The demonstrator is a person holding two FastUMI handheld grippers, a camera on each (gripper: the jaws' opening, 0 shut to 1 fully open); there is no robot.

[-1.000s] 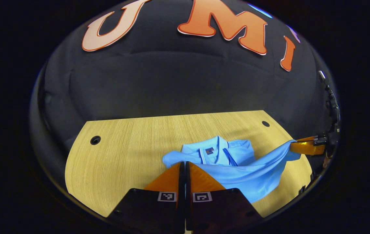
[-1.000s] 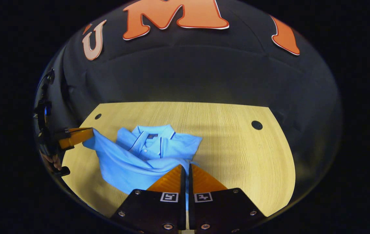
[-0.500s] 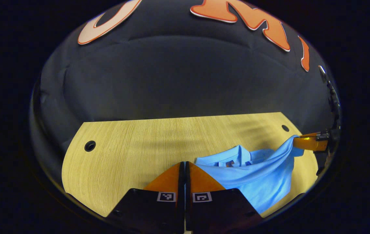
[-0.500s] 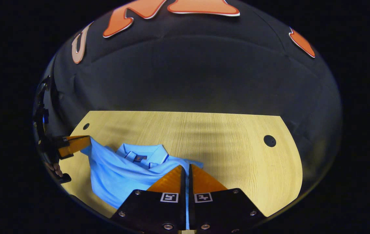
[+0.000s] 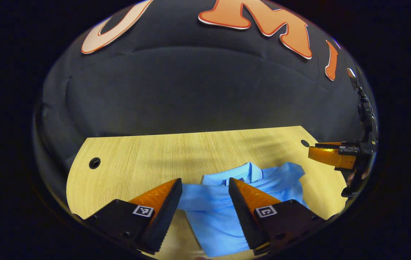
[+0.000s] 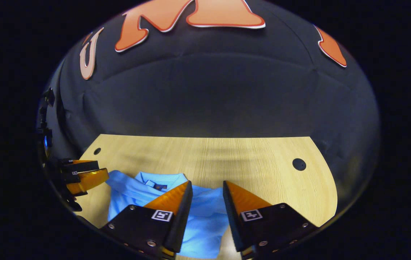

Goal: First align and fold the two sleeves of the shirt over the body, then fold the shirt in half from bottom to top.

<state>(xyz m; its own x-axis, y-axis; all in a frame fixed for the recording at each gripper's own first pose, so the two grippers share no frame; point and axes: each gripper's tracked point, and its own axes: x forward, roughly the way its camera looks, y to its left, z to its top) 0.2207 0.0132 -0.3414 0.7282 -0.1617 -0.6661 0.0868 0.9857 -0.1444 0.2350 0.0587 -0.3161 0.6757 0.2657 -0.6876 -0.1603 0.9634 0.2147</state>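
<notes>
The light blue polo shirt (image 5: 223,206) lies folded on the wooden table (image 5: 136,162), collar toward the far side. My left gripper (image 5: 205,187) stands open just above the shirt's left part, fabric showing between its fingers but untouched. In the right gripper view the same shirt (image 6: 201,216) lies under my open right gripper (image 6: 207,191), which holds nothing. The right gripper (image 5: 330,155) also appears at the right edge of the left gripper view, beside the shirt's corner. The left gripper (image 6: 86,177) appears at the left edge of the right gripper view, held by a hand.
The table (image 6: 248,159) has round holes near its far corners (image 5: 94,163) (image 6: 299,164). The black cloth wall rises behind the table's far edge. Bare wood lies left of the shirt in the left gripper view and right of it in the right gripper view.
Both grippers were shut on the shirt's hem, carrying it toward the collar. Now both are open and the fabric has dropped flat over the shirt's upper part.
</notes>
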